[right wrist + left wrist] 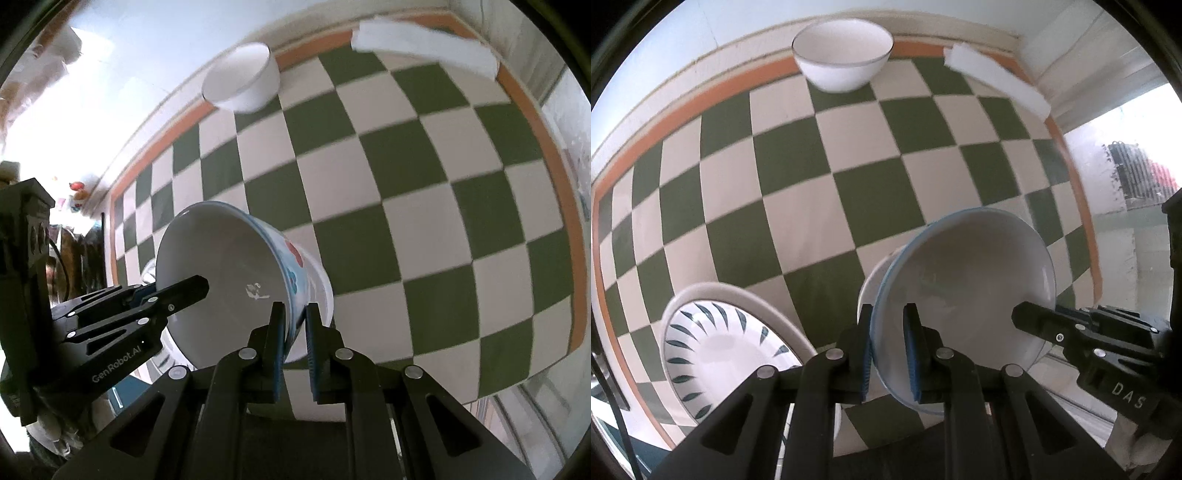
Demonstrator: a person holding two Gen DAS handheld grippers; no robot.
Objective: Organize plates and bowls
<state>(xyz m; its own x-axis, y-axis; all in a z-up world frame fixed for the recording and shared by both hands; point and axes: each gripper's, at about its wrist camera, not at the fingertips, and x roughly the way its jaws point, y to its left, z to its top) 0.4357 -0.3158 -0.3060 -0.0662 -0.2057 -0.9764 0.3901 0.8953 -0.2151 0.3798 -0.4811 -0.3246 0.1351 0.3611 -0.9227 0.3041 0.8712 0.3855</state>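
On my right gripper (1030, 319) I can read "DAS" in pale letters along the black housing, seen from my left camera. On my left gripper (201, 286), seen from the right camera, the side reads "GenRobot.AI".

Both my grippers are clamped on the same blue-rimmed bowl (964, 291), one on each side of its rim. My left jaws are nearly closed, with only the thin wall of the bowl between the blue pads (912, 354). My right jaws pinch the opposite wall the same way, one pad inside, one outside against the red and blue flower pattern. The bowl hangs tilted above the green and cream checked tablecloth (798, 206), clear of it.

A plain white bowl (842, 53) stands at the far edge of the cloth. A plate with dark leaf marks (713, 350) lies at the near left, beside my left gripper. A white foam strip (995, 79) rests at the far right corner.
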